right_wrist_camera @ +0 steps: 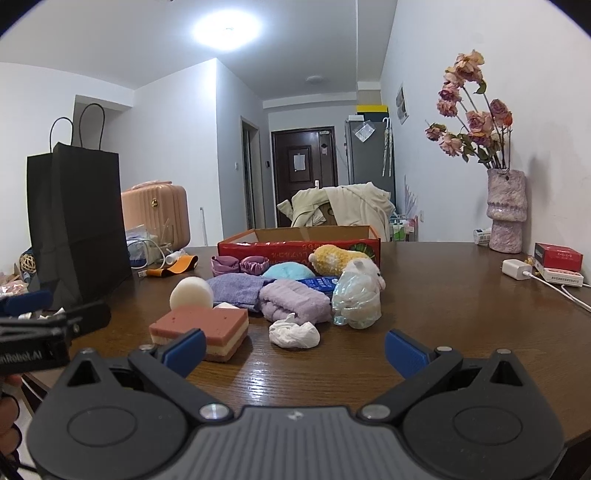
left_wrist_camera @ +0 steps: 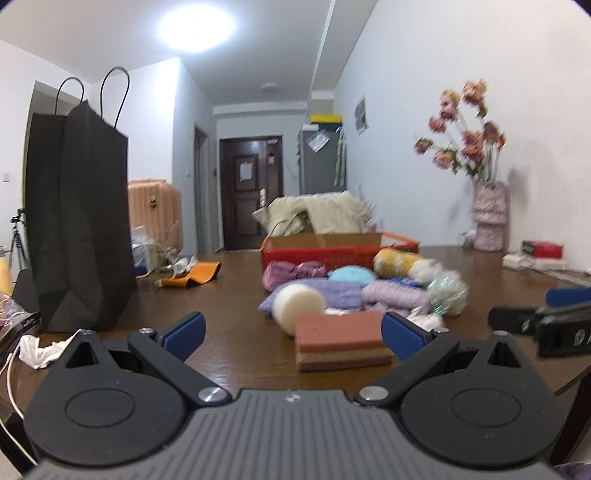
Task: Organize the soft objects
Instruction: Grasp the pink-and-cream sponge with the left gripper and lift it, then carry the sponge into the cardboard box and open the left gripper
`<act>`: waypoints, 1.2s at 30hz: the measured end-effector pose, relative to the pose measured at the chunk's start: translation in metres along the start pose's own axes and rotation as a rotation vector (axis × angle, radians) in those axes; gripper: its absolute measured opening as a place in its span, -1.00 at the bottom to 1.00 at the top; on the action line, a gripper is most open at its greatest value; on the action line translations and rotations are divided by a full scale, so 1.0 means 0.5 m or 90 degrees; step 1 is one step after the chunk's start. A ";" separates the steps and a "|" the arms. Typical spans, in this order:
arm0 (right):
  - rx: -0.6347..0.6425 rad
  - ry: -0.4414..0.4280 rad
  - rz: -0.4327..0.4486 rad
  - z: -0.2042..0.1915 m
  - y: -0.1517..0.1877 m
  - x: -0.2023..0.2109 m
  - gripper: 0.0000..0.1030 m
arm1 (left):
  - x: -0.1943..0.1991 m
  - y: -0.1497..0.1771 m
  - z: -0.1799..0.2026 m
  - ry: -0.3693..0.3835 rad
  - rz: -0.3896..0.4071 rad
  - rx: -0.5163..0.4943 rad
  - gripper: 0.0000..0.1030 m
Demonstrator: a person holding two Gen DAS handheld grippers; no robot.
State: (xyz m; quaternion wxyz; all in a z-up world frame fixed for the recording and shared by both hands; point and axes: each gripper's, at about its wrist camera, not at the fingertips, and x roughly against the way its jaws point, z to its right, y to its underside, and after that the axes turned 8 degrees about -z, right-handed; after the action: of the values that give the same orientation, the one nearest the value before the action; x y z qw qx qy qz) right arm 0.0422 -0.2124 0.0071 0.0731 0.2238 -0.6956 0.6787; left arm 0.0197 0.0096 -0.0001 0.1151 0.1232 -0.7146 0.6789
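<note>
Both the left gripper [left_wrist_camera: 291, 330] and right gripper [right_wrist_camera: 293, 349] hover with jaws spread, empty. The layered sponge [right_wrist_camera: 201, 330] lies at frame centre-left on the surface [right_wrist_camera: 424, 314], nearest; pinch its flat sides squarely, then carry it to the red cardboard box [right_wrist_camera: 299, 248] behind.

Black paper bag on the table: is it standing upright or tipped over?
Upright. The black paper bag stands on its base on the table, handles pointing up.

White walls, white ceiling, round ceiling lamp [right_wrist_camera: 227, 27] glowing overhead. Dark brown wooden door [right_wrist_camera: 303, 162] far ahead of claw, down hallway. Grey metal cabinet [right_wrist_camera: 369, 151] right of door. Glossy dark wooden table [right_wrist_camera: 443, 306] beneath claw.
</note>
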 end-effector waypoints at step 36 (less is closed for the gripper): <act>-0.115 -0.217 -0.078 0.042 -0.314 -0.295 -0.48 | -0.331 -0.316 -0.071 0.275 -0.135 0.172 -0.27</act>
State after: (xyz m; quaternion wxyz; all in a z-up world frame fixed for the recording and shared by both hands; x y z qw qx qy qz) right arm 0.2419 -0.1981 0.0891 0.0155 0.3698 -0.7411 0.5601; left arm 0.2281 0.0405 0.0958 0.3178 0.0640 -0.5594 0.7629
